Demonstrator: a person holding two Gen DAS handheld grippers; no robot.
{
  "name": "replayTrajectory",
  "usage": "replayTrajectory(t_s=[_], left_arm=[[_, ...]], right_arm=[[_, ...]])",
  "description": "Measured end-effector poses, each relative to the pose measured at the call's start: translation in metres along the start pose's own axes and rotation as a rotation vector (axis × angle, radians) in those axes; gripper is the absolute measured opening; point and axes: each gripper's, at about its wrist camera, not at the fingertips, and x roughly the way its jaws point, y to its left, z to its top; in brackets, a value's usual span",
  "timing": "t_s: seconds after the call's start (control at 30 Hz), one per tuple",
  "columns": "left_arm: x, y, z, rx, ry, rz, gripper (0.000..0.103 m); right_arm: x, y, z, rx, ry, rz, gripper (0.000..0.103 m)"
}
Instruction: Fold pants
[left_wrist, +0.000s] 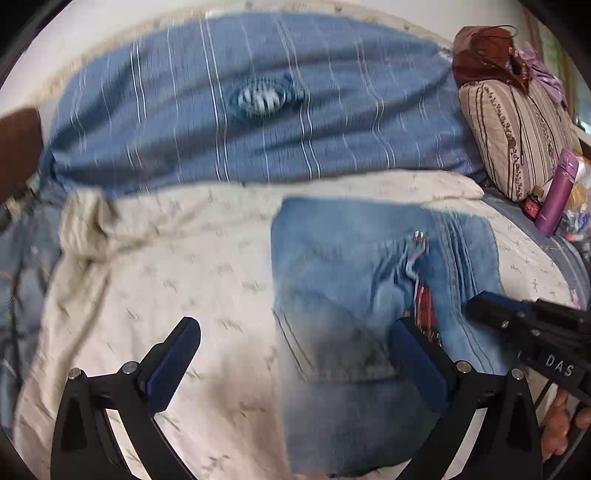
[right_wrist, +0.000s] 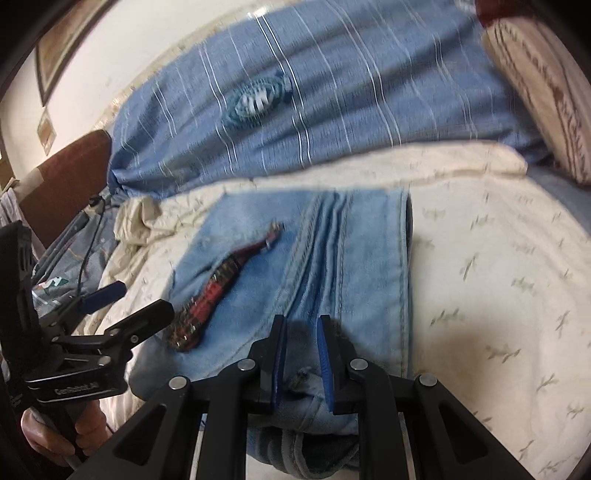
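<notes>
Light blue jeans (left_wrist: 343, 280) lie folded on a cream bedspread (left_wrist: 177, 280), with a red plaid lining (left_wrist: 424, 306) showing at the fly. My left gripper (left_wrist: 295, 343) is open wide just above the jeans' near left part, holding nothing. In the right wrist view the jeans (right_wrist: 332, 258) stretch away from me. My right gripper (right_wrist: 303, 332) is nearly shut, pinching a bunched fold of denim (right_wrist: 301, 391) at the near edge. The right gripper also shows in the left wrist view (left_wrist: 524, 325), and the left gripper in the right wrist view (right_wrist: 122, 302).
A blue striped blanket (left_wrist: 258, 110) covers the far half of the bed. A striped pillow (left_wrist: 517, 136), a purple bottle (left_wrist: 557, 192) and small items sit at the right. A brown headboard (right_wrist: 70, 177) and more denim (left_wrist: 22, 258) are at the left.
</notes>
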Motion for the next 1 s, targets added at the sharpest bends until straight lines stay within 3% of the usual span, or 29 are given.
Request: replayTrajectory(t_s=[0.1, 0.17, 0.4, 0.5, 0.77, 0.87, 1.0], left_arm=[[-0.006, 0.005, 0.006, -0.016, -0.047, 0.015, 0.103], [0.003, 0.012, 0.009, -0.04, -0.02, 0.008, 0.103], [0.045, 0.02, 0.005, -0.084, 0.144, -0.015, 0.103], [0.05, 0.021, 0.002, -0.096, 0.162, -0.034, 0.103], [0.061, 0.033, -0.002, -0.193, 0.251, -0.093, 0.103], [0.05, 0.038, 0.0, -0.226, 0.261, -0.11, 0.103], [0.025, 0.041, 0.005, -0.224, 0.207, -0.117, 0.103]], right_arm=[[-0.01, 0.0, 0.006, -0.003, -0.08, -0.017, 0.02], [-0.011, -0.003, 0.013, 0.008, -0.12, -0.024, 0.02], [0.019, -0.017, 0.035, 0.066, -0.079, -0.06, 0.02], [0.044, -0.029, 0.036, 0.109, 0.005, -0.065, 0.02], [0.044, -0.028, 0.028, 0.06, 0.001, -0.069, 0.02], [0.03, -0.026, 0.025, 0.068, -0.003, -0.063, 0.02], [0.007, -0.019, 0.019, 0.036, -0.049, -0.044, 0.021]])
